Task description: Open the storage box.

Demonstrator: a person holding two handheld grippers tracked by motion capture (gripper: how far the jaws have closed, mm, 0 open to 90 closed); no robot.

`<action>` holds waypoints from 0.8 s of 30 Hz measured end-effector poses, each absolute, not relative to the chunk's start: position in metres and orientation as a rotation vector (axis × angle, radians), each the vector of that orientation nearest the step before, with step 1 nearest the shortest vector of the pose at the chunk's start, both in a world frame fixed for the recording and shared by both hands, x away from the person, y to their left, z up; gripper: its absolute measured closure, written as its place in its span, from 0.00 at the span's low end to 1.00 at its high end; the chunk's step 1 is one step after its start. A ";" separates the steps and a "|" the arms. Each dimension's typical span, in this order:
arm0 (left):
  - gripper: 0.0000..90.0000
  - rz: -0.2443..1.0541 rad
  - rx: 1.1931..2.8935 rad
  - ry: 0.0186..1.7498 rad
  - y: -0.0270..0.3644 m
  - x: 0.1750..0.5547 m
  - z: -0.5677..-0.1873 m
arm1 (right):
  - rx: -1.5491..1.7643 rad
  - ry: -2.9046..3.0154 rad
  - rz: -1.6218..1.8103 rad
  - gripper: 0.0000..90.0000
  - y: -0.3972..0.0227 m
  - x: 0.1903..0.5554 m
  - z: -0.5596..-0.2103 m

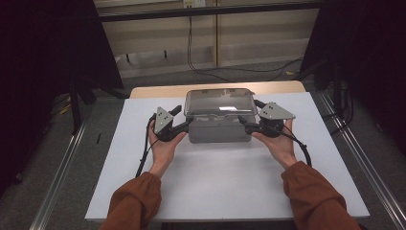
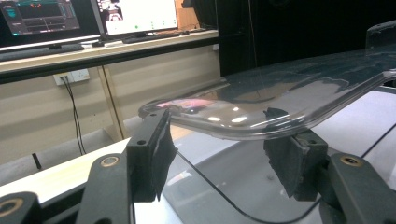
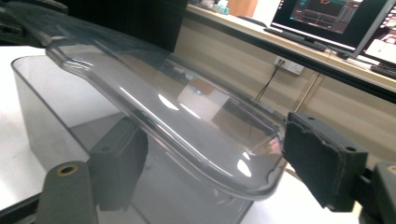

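Two open grippers, left gripper (image 1: 184,119) and right gripper (image 1: 245,116), straddling clear lid (image 1: 219,101) mid-frame; light, slick, bendy, so pinch short-end rims.

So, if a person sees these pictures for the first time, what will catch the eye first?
Probably the clear plastic box in the middle of the white table, with its transparent lid on top. A hand holds a claw at each end of it: the left claw and the right claw both reach under the lid's rim.
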State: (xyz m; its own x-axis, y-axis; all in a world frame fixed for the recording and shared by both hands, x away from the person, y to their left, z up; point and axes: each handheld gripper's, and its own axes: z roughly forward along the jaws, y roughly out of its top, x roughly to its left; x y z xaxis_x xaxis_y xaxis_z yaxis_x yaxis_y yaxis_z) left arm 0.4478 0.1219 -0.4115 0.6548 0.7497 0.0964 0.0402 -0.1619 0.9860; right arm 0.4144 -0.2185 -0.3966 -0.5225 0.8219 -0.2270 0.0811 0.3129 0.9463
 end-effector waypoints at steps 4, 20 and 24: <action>0.46 0.710 1.633 0.650 0.121 0.450 -0.410 | 0.811 1.828 1.282 0.25 -0.223 0.415 -0.394; 0.40 0.713 1.628 0.649 0.118 0.463 -0.403 | 0.808 1.828 1.299 0.35 -0.228 0.418 -0.389; 0.43 0.717 1.627 0.642 0.119 0.466 -0.400 | 0.815 1.819 1.309 0.37 -0.229 0.420 -0.389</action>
